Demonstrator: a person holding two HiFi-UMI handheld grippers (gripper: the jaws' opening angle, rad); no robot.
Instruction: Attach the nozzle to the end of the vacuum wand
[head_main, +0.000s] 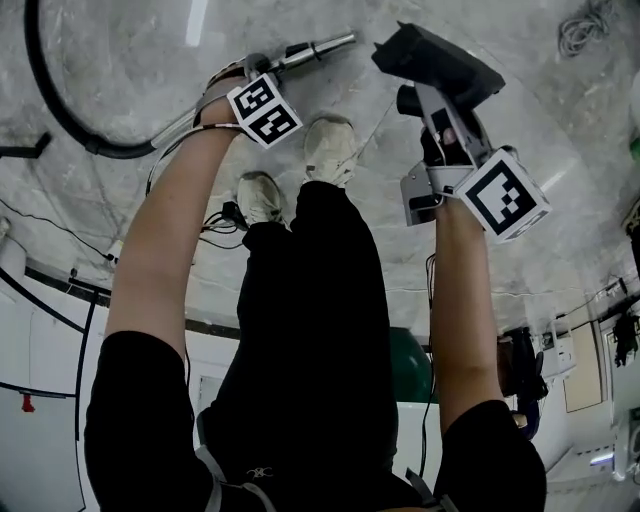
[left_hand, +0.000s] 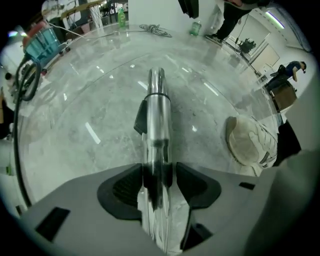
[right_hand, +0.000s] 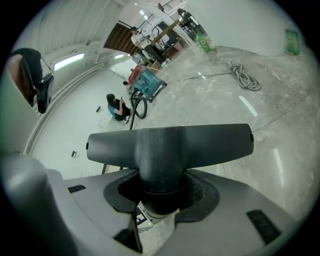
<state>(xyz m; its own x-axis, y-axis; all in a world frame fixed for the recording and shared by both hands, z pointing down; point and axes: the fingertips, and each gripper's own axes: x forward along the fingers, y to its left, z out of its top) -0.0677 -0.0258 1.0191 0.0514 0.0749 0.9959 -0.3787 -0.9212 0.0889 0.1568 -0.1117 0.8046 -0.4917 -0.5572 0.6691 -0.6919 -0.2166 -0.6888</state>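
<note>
I've got the left fingers clamped on the wand, which runs straight out along them. In the head view its free tip aims right, at the nozzle. They're near but not touching. Right fingers are closed round the nozzle's neck, head crosswise. I'd say the neck needs swinging into line. I can't see the socket opening.

white sneakers on grey floor
</note>
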